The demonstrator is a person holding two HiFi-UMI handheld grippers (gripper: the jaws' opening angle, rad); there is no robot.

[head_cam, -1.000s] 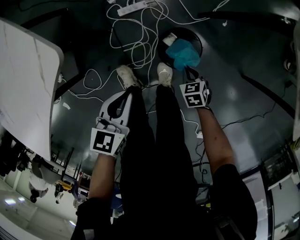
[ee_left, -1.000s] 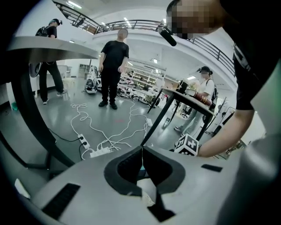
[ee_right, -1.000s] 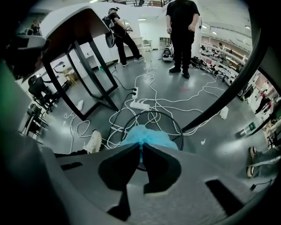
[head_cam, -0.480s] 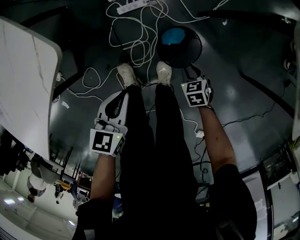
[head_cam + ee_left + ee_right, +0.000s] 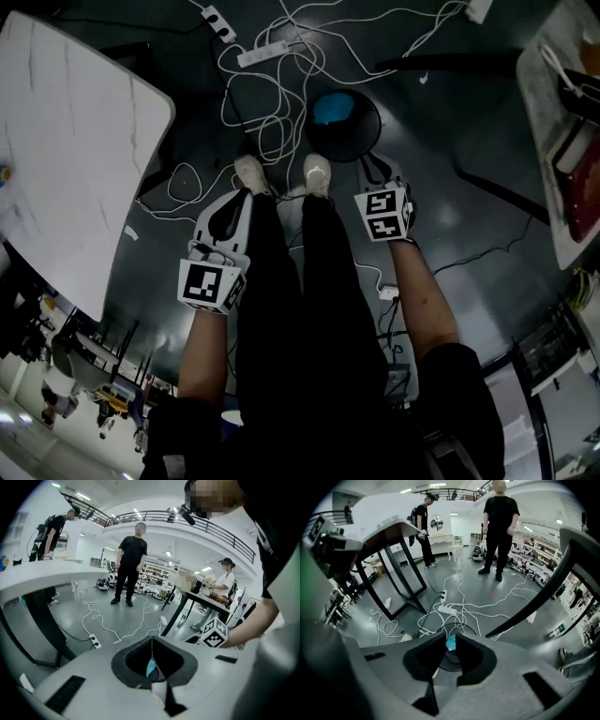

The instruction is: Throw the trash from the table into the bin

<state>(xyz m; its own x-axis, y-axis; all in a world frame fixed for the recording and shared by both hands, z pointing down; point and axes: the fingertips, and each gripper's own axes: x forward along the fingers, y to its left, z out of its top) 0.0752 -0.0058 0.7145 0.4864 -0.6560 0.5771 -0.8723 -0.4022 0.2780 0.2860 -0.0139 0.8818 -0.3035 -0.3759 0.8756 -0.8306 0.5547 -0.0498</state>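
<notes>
A black round bin (image 5: 354, 131) stands on the dark floor just ahead of my feet, with a blue wad of trash (image 5: 331, 110) lying inside it. My right gripper (image 5: 378, 172) hangs above the bin's near right side. Its jaws are closing with a narrow gap and nothing between them. Through that gap in the right gripper view (image 5: 451, 634) the blue trash (image 5: 450, 644) shows down in the bin (image 5: 461, 626). My left gripper (image 5: 229, 212) is held left of my legs with its tips together (image 5: 151, 641); a blue sliver shows behind them.
White cables and power strips (image 5: 267, 52) sprawl on the floor beyond the bin. A white table (image 5: 75, 159) stands at the left and another table (image 5: 539, 103) with red items at the right. A person (image 5: 499, 527) stands farther off, past black table legs (image 5: 401, 578).
The blue trash left the right gripper: it sat at the bin's rim under the jaws, then lay inside the bin. Both grippers have since risen, and the bin looks smaller.
</notes>
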